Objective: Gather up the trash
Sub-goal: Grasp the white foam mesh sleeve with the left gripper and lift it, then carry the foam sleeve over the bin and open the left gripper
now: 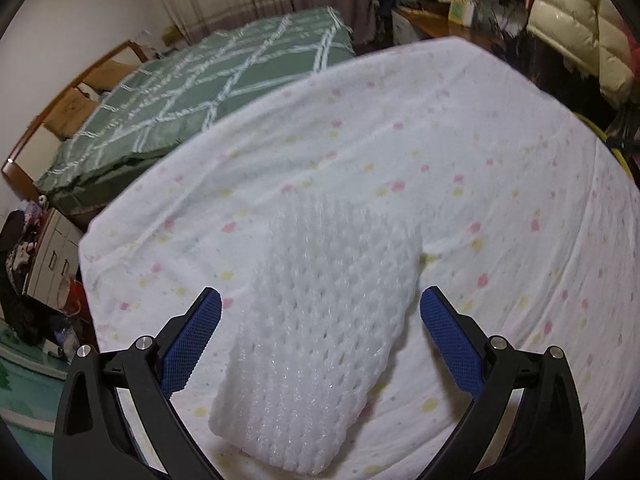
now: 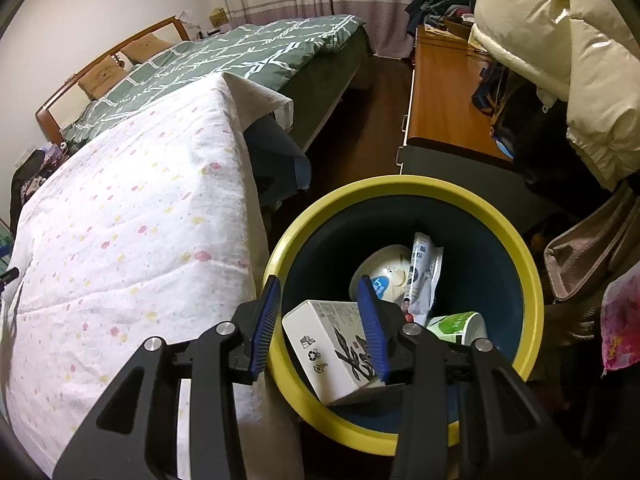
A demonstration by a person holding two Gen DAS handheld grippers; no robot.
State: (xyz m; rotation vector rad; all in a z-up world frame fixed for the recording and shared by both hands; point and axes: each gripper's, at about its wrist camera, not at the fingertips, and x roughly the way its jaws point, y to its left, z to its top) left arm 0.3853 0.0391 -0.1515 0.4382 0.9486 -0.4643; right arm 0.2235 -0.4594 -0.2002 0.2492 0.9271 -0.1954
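Note:
A white foam net sleeve [image 1: 320, 340] lies on the white dotted blanket [image 1: 440, 160]. My left gripper [image 1: 320, 294] hovers over it, open wide. Its blue pads [image 1: 192, 344] stand on either side of the sleeve and do not touch it. My right gripper [image 2: 318, 280] hangs open over the near rim of a yellow-rimmed dark blue bin [image 2: 400, 184], with nothing between its fingers. Inside the bin lie a white carton [image 2: 320, 340], a white bowl [image 2: 384, 268], a foil wrapper [image 2: 426, 272] and a green-and-white cup [image 2: 456, 324].
The bin stands on the floor against the right edge of the blanket-covered surface [image 2: 120, 240]. A bed with a green quilt [image 2: 240, 56] lies beyond. A wooden desk [image 2: 440, 100] and a cream puffer jacket [image 2: 560, 60] crowd the right side.

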